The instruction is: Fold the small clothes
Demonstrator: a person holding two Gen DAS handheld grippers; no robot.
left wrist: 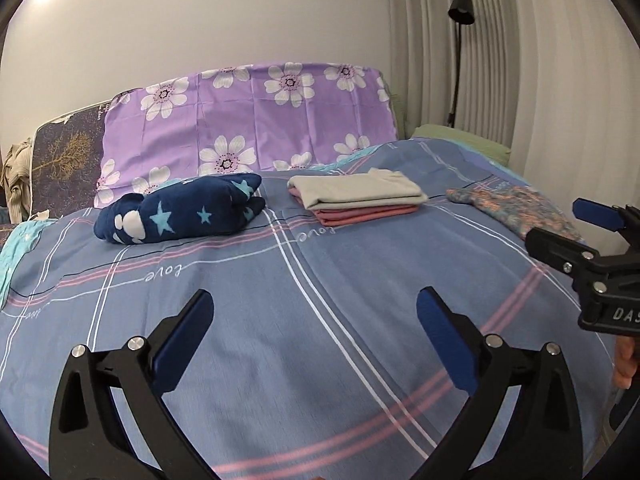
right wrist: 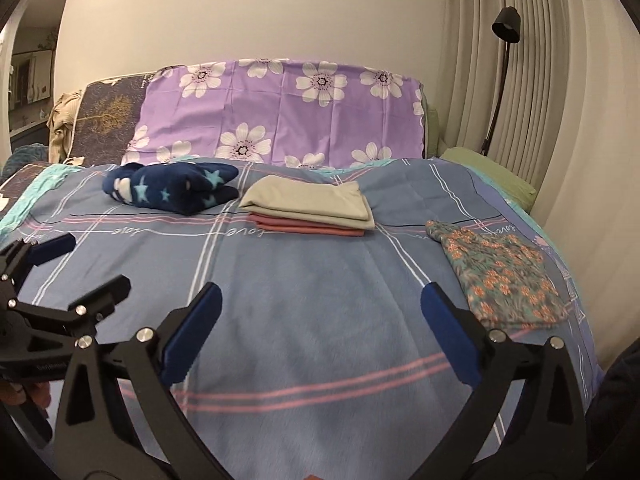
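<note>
Blue plaid bedspread (right wrist: 320, 280) fills both views: you hold your left gripper (left wrist: 314, 320) and right gripper (right wrist: 320, 312) level above it, jaws wide apart, both empty. Floral garment (right wrist: 500, 276) lies unfolded just right; folded stack (right wrist: 312, 204) sits beyond.

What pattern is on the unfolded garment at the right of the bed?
Small orange flowers on teal-green floral garment, clearest in the right wrist view.
</note>
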